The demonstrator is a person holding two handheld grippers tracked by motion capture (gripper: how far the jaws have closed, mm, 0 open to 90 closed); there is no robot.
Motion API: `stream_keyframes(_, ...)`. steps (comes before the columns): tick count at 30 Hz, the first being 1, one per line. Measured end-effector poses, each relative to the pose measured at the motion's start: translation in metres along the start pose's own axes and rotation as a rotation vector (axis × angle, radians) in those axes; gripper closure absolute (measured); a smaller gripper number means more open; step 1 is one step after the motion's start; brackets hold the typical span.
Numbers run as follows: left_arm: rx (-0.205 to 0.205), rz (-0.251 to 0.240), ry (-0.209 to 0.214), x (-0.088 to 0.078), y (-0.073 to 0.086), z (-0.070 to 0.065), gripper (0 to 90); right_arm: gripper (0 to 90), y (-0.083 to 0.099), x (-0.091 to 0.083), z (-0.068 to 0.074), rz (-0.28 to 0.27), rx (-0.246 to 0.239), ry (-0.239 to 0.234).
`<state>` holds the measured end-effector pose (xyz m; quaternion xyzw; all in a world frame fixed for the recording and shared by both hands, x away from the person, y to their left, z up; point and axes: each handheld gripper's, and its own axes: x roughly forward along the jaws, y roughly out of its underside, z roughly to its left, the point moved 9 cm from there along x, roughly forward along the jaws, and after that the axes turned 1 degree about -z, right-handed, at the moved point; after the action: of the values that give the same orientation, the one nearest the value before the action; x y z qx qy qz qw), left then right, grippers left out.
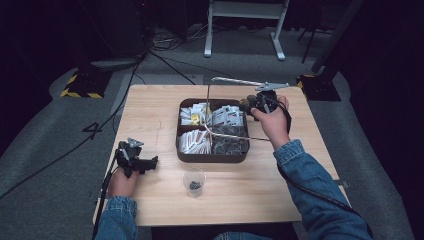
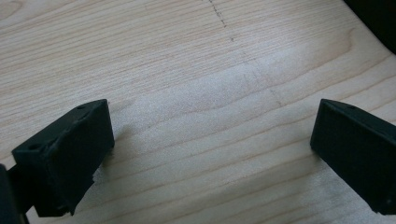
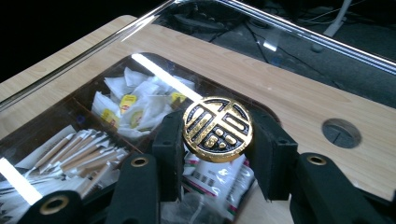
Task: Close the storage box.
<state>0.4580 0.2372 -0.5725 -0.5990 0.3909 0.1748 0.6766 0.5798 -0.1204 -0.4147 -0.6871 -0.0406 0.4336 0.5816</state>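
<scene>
On the left side of the desk, the left gripper lies low by the near edge, and its jaws are spread wide over bare wood with nothing between them. It is well apart from the work, so it cannot help if something slips.

Near the middle front stands a small clear cup with something dark at its bottom. It is light and could tip if an arm brushes it.

Behind it is the brown box with 4 compartments of white packets, paper sticks and dark pieces. A clear lid stands lifted over it, and its edge shows above the box in the high view.

At the right, the right gripper pinches the round black-and-gold knob of that lid. I judge the hold to be the weak point: the knob is round and smooth, and the jaws touch it only at 2 sides. If the lid swings or the hand tilts, the knob could turn or slide out, and the lid would fall on the box.
</scene>
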Motion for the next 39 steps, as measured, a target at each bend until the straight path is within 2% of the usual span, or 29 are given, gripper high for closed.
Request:
stream_keyframes(12, 0.003, -0.004, -0.001, 0.000, 0.000, 0.002, 0.0, 58.4, -0.005, 0.032, 0.031, 0.024, -0.023, -0.034)
stream_keyframes(17, -0.014, -0.002, -0.009, 0.001, -0.001, 0.005, 0.0, 58.4, -0.002, 0.042, 0.036, 0.033, -0.017, -0.034)
stream_keyframes(26, -0.026, -0.002, -0.017, 0.002, -0.002, 0.006, 0.0, 58.4, 0.004, 0.053, 0.049, 0.039, -0.039, -0.046)
stream_keyframes(33, -0.026, -0.003, -0.017, 0.002, -0.002, 0.006, 0.0, 58.4, 0.013, 0.065, 0.058, 0.062, -0.047, -0.063)
stream_keyframes(39, -0.024, -0.003, -0.020, 0.002, -0.002, 0.006, 0.0, 58.4, 0.022, 0.073, 0.062, 0.086, -0.049, -0.057)
